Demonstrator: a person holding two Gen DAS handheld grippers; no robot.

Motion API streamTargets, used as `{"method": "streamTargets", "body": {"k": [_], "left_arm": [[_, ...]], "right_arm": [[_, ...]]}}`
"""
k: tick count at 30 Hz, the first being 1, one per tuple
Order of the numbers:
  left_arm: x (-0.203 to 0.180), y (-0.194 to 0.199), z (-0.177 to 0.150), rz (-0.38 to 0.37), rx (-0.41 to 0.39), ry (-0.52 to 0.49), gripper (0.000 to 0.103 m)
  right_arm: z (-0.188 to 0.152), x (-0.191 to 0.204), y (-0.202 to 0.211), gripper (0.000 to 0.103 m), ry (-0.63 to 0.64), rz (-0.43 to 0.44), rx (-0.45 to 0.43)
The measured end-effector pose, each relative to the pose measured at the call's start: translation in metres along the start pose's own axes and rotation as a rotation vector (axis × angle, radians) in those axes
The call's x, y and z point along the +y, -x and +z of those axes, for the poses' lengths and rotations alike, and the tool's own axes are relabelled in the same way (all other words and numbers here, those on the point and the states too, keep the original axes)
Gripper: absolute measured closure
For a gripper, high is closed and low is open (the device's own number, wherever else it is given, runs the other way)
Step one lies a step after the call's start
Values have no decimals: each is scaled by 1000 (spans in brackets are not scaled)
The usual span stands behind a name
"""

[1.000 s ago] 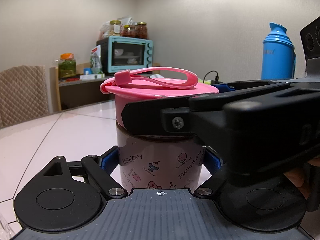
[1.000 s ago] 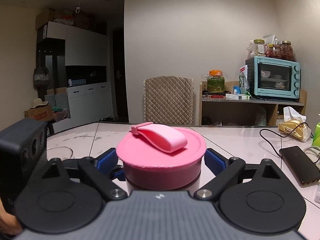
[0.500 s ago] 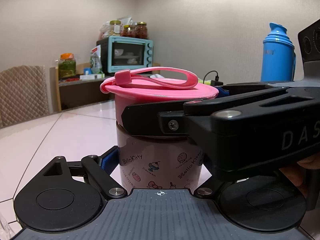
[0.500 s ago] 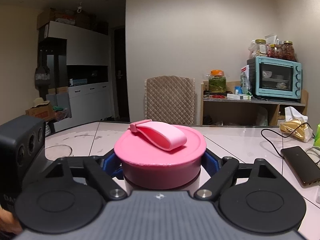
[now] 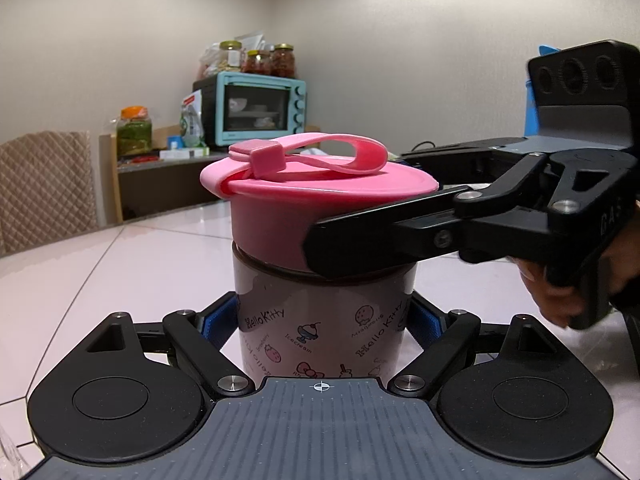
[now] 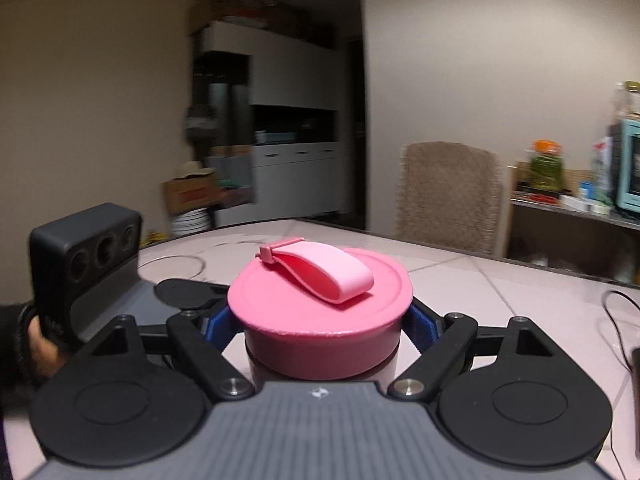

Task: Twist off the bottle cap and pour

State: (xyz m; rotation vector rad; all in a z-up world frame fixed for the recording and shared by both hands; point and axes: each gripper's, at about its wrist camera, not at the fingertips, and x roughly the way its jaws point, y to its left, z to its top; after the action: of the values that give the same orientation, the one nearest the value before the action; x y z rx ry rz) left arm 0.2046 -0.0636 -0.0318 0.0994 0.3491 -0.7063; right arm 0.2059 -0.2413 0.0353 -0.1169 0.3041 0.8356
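Left claw [image 5: 322, 316] clamps the lower body of the pale-pink printed cup-shaped bottle [image 5: 324, 320], which stands upright on the white tiled bench [image 5: 120, 264]. Right claw [image 6: 320, 320] is closed on the wide pink plastic screw cap [image 6: 320, 312] w/ its soft loop strap [image 6: 320, 268]. Bottle wall looks smooth, likely slippery; cap rim gives the better purchase, not the floppy strap. Hidden: contents, fill level, thread state, bottle base. Right view is motion-blurred.
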Motion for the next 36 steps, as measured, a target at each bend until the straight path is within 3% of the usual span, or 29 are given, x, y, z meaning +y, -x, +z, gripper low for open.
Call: {"method": "streamTargets", "body": {"k": [4, 16, 22, 30, 36], "left_arm": [[1, 0, 0, 0, 0, -1, 13], [0, -1, 0, -1, -1, 1, 13], [-1, -1, 0, -1, -1, 1, 13], [-1, -1, 0, 0, -1, 0, 13], [0, -2, 0, 0, -1, 0, 13]], "right_arm": [[3, -13, 1, 18, 29, 94, 6], [9, -12, 6, 17, 29, 90, 3], [8, -1, 11, 11, 19, 25, -12], [7, 27, 26, 5, -52, -176, -54], [0, 43, 22, 5, -54, -279, -57]]}}
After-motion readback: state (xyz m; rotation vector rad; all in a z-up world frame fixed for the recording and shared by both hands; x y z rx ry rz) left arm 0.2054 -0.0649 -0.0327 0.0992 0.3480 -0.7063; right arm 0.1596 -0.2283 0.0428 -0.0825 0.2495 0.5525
